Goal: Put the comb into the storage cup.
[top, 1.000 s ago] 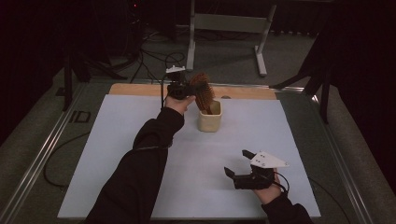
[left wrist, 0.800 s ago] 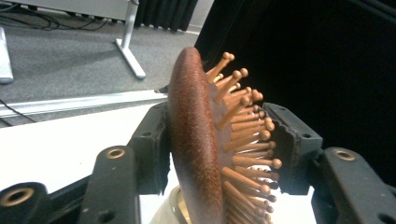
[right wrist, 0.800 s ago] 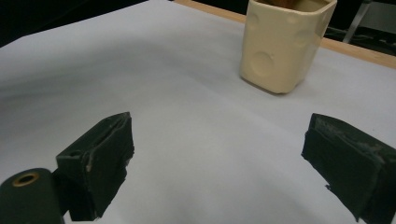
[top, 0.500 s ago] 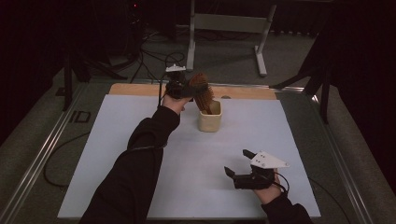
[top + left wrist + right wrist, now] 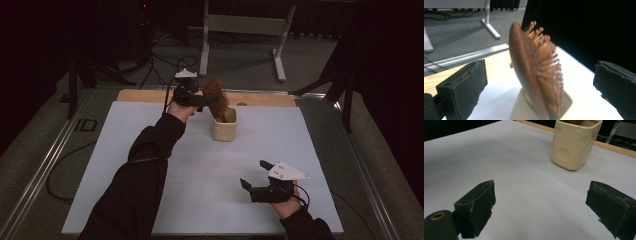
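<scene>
left tool unchanged at hairbrush, jaws apart | brush in cream cup | right tool open

Three cameras on one white-topped table

The high view looks forward and down from the person's side, taking in the whole table from afar; the left gripper view sits close up (nearly level) behind the brown wooden bristle hairbrush standing in the cream ceramic cup, while the right gripper view looks low across the table at that same cup from farther off.
</scene>
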### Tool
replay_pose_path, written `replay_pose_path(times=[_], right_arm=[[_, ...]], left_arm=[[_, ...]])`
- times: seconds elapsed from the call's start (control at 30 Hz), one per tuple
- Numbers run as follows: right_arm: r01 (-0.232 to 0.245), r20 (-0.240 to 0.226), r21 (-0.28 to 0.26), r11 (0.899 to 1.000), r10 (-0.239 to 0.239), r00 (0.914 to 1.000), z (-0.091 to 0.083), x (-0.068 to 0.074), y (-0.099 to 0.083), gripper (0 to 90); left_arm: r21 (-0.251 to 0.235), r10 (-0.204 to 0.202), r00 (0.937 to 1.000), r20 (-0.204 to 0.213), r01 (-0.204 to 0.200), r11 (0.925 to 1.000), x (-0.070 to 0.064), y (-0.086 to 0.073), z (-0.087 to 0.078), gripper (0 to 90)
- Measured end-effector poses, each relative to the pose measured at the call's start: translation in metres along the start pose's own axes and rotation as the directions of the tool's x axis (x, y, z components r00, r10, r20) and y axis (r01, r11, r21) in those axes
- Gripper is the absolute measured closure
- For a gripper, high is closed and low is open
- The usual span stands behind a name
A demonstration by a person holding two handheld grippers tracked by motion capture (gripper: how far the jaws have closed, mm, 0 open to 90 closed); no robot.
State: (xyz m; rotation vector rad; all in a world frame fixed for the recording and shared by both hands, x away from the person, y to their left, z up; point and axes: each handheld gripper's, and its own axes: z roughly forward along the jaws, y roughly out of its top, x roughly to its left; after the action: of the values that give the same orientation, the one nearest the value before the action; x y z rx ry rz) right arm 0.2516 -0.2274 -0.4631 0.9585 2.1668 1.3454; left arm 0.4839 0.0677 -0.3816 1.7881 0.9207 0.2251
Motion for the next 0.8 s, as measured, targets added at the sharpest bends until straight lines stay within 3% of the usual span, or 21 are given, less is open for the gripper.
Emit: replay_pose_path(times=[0.33,0.6,0.8], right_arm=[[-0.003,0.001,-0.007,1.0,0.003,1.0,-0.001,0.0,0.001,8.4],[-0.001,0.003,-0.007,1.0,0.001,1.0,-0.001,-0.001,0.001,8.4],[-0.005,0.006,-0.011,1.0,0.005,1.0,-0.001,-0.001,0.001,8.4]], left_arm=[[0.037,0.024,0.9996,0.013,-0.024,0.999,0.002,-0.006,-0.01,0.1],[0.045,0.081,0.9966,0.012,-0.081,0.9956,0.001,-0.011,-0.019,0.1],[0.049,0.086,0.9962,0.016,-0.087,0.995,0.001,-0.013,-0.025,0.1]])
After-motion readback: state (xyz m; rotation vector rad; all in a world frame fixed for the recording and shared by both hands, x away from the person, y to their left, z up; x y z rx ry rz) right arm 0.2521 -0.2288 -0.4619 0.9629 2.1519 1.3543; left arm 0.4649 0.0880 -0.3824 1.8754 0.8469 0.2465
